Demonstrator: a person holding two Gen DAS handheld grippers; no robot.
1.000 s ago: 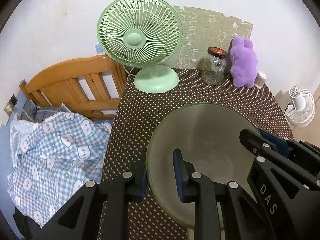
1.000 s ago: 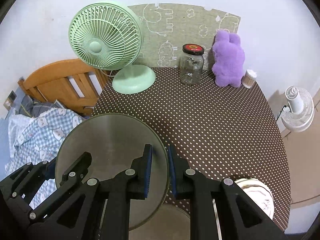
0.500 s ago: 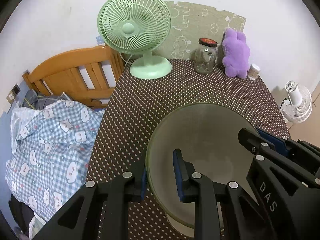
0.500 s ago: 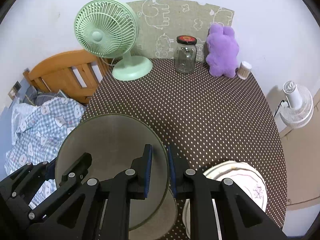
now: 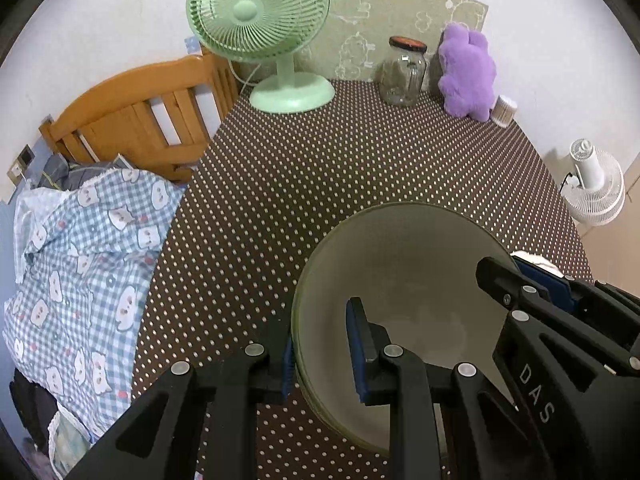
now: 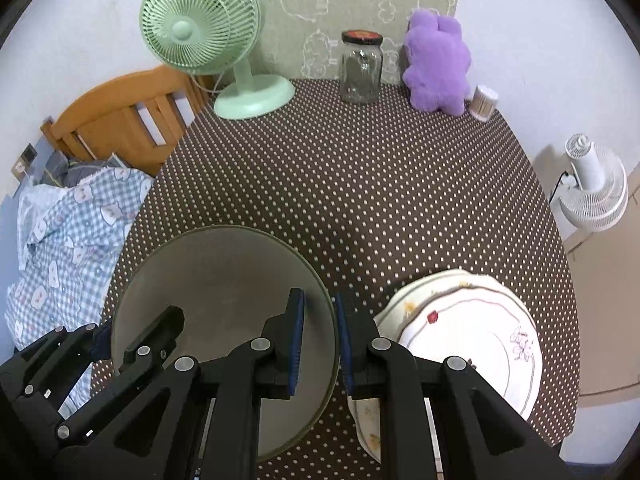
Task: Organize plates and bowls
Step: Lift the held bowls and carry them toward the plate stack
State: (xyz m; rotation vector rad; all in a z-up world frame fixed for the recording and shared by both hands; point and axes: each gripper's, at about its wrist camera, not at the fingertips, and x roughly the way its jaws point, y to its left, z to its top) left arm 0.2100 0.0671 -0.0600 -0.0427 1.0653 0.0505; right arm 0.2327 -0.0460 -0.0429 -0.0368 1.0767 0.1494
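Together, the left gripper point(image 5: 320, 344) and the right gripper point(image 6: 320, 344) carry a pale green bowl point(image 5: 404, 272) over the near edge of the tabletop point(image 5: 320, 168), which wears a brown cloth with white dots. Each pair of jaws is clamped tight on the bowl's thin rim, one blue pad inside the wall and one outside: the left gripper grips the rim's left side, the right gripper the side across from it. In the left wrist view the right gripper's black frame shows at the bowl's far right rim; in the right wrist view the left gripper shows at the lower left. A stack of white plates point(image 6: 472, 332) with scalloped edges and small flower prints lies at the near right corner of the tabletop, just beside the bowl. Along the far edge stand a green desk fan point(image 6: 208, 44) at the left, a glass jar point(image 6: 360, 68) with a dark lid near the middle, a purple plush toy point(image 6: 436, 60), and a small tub of cotton swabs point(image 6: 483, 102) toward the right corner.
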